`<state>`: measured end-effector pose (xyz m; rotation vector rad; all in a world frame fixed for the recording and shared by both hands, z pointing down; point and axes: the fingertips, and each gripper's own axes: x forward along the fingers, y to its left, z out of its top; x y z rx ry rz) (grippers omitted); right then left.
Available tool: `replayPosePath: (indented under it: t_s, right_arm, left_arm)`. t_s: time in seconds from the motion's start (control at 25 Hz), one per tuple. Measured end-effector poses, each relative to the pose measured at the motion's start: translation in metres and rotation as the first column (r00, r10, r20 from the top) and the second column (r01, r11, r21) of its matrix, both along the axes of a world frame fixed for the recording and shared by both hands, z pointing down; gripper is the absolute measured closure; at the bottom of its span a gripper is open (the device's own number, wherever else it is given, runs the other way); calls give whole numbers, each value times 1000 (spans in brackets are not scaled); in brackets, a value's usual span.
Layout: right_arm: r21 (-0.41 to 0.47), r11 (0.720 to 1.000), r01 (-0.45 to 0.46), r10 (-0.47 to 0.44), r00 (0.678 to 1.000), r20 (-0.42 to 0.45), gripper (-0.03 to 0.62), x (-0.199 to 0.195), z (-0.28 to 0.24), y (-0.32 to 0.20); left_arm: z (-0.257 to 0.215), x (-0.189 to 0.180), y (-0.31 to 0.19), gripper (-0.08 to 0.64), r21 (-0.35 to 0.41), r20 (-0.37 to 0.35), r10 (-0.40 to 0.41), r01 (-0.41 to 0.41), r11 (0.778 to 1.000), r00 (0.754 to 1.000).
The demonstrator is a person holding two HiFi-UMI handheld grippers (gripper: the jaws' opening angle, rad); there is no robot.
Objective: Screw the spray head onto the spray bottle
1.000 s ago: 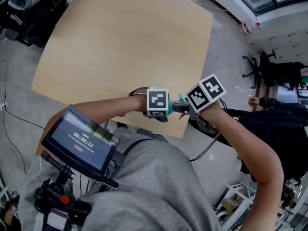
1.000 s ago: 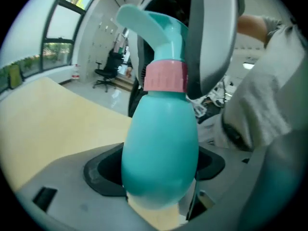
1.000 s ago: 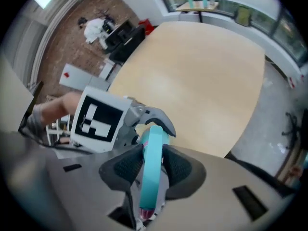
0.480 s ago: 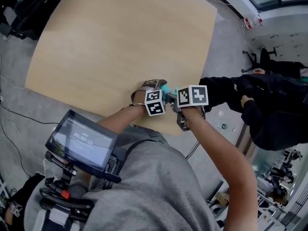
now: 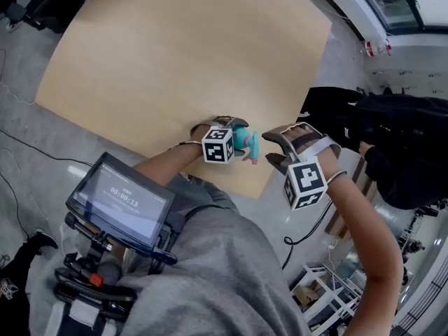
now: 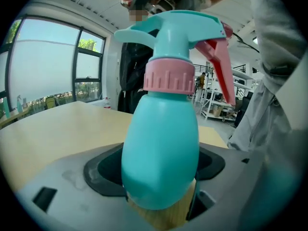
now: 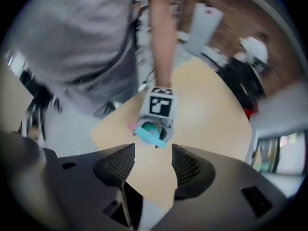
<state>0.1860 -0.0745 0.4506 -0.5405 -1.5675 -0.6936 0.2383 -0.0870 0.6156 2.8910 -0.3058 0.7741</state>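
Right claw (image 7: 153, 165) empty and released; left claw (image 5: 232, 137) grasping the bottle (image 6: 161, 143).
The right claw's jaws have just been opening and stand wide, with nothing between them. Straight ahead and near, the bottle's head (image 6: 185, 28) points back at it. The bottle's long axis runs out along the left claw, which clamps its base above the table (image 5: 175, 61) edge. The head looks fully seated.

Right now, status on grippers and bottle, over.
Left gripper shut on spray bottle, near table edge. Spray head sits on its neck. Right gripper just opened, empty, clear of bottle. Nothing between them.
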Motion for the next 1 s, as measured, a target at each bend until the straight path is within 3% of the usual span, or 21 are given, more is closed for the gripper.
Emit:
replayPosePath:
  t_s: [0.04,0.12,0.44,0.52,0.84,0.92,1.0]
  right_arm:
    - [34,985,170,-168,984,-61,353,4,6,3]
    - [40,944,327,-321,940,-113,353,2,18,6]
    - [2,881,473,-468,871,-151,368,-2,64,1]
    - [-11,877,480,-477,868,-139,462,-2,68,3]
    - [8,881,472,-467,874,-136,462,-2,80,9]
    - [-8,926,377,-373,915,-151,463,-3,80,9]
    - [-33,989,142,-146,976,-163,463,-5,80,6]
  left_arm:
    - [-1,0,0,178,-1,-5,6,-6,1000,1000]
    - [-3,-1,-3,178,0,-11,11,-11,1000,1000]
    - [-5,0,-5,178,6,-18,50,-50,999,999]
    - [-5,0,-4,178,5,-18,52,-52,999,998]
    - [-4,1,0,178,3,-15,59,-59,998,998]
    - [-4,1,0,178,5,-17,56,-56,998,998]
    - [-5,2,-1,179,8,-24,35,-35,999,999]
